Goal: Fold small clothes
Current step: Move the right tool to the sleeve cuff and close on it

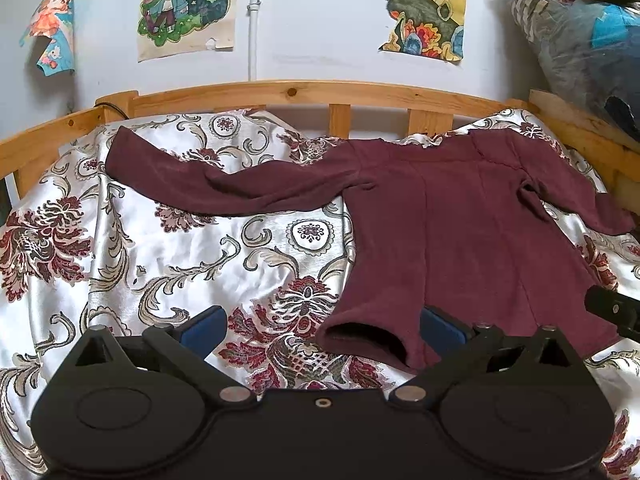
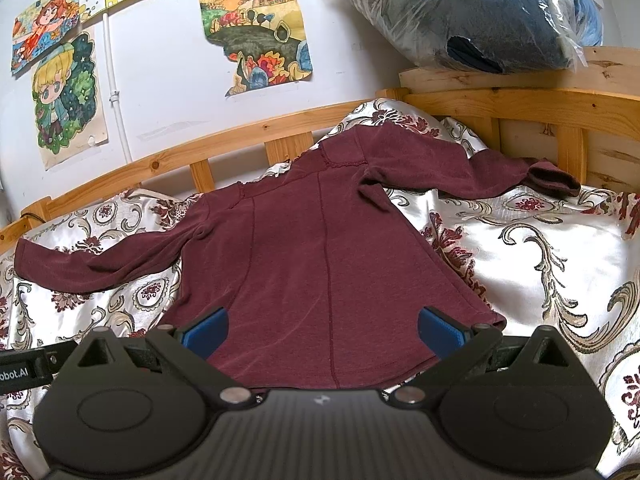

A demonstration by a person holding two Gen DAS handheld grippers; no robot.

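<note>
- The maroon long-sleeved top (image 2: 320,248) lies spread flat on the patterned satin bedspread (image 2: 540,264) of a wooden-railed bed (image 2: 224,140), collar toward the wall, hem toward both grippers
- Its body's long axis runs straight away from the right gripper (image 2: 322,330), whose jaws are spread wide and empty, with the hem's middle between them
- The left gripper (image 1: 324,330) is likewise released, holding nothing; the hem's left corner (image 1: 362,338) sits between its blue fingers (image 1: 204,330)
- The sleeves stretch sideways: the left sleeve (image 1: 224,182) lies far ahead-left of the left gripper, the right sleeve (image 2: 512,174) ahead-right of the right gripper, so I judge each arm nearer its own side
- Readable writing: only "obot.AI" on the black gripper edge at the right view's left border; the wall posters (image 2: 256,32) show no legible text
</note>
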